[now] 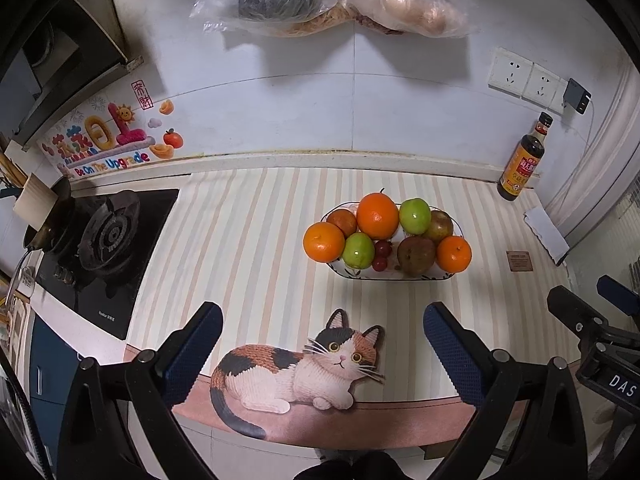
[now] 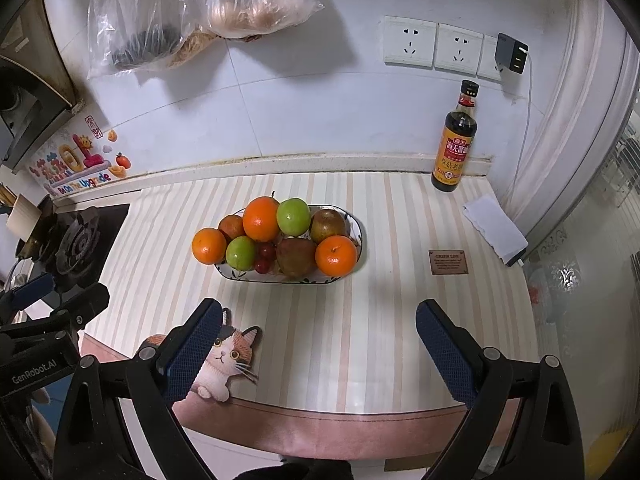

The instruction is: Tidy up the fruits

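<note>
Fruit piled in oval white ceramic dish [image 1: 394, 278] mid-bench [image 2: 360, 320], 12 o'clock of both tongs. Left tongs [image 1: 322, 344] and right tongs [image 2: 318, 340] wide apart, holding nothing. Dark soy-sauce bottle [image 2: 456, 140] at 2 o'clock, black gas burner [image 1: 110, 236] at 10.

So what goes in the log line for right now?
left gripper: open, empty | right gripper: open, empty | fruit plate: full, untouched
</note>
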Tool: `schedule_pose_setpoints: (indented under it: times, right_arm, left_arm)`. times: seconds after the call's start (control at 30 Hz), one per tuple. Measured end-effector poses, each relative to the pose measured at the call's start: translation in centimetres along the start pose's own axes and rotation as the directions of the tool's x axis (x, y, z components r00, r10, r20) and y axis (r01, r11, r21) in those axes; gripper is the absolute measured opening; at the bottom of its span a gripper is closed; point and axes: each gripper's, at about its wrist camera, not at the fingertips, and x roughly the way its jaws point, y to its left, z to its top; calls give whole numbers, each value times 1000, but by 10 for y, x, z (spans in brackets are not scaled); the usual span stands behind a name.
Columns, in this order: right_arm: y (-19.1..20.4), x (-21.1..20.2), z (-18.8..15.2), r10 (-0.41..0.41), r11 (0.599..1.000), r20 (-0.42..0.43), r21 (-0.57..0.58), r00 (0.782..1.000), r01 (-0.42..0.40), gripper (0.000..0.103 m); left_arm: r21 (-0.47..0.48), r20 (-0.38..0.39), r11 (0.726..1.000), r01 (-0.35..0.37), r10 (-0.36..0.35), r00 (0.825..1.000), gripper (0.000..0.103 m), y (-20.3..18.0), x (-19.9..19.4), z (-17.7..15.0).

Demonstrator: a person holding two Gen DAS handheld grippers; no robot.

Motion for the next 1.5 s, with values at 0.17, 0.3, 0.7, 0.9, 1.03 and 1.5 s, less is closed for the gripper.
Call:
schedule_pose_setpoints:
  times: [0.17, 0.3, 0.7, 0.9, 1.03, 1.5]
  right_arm:
    - [1, 1, 2, 6, 1000, 0, -4, 1000, -6, 99]
    - [4, 1, 3, 10, 1000, 0, -9, 1000, -10, 99]
    - [7, -3, 3, 11, 1000, 6, -11, 1000, -11, 99]
    - [7, -6, 3, 13, 1000, 9, -11, 1000, -13, 99]
    - [6, -11, 3, 11, 1000, 14, -12, 1000, -11, 99]
    - [7, -19, 2, -4, 1000, 25, -19, 1000, 4, 99]
  left_arm:
    - [3, 1, 1000, 4, -4, 1000, 103, 0, 1, 0]
    - [7, 1, 1000, 4, -4, 1000, 103, 0, 1, 0]
    - [1, 3, 1000, 9, -9, 1000, 103, 0, -1, 0]
    - [-8, 3, 1000, 16, -16, 1000, 103, 0, -4, -1]
    - [-10, 7, 1000, 17, -17, 1000, 103, 0, -5, -1]
    - [-15, 27, 1000, 3, -3, 1000, 103, -1, -15, -2]
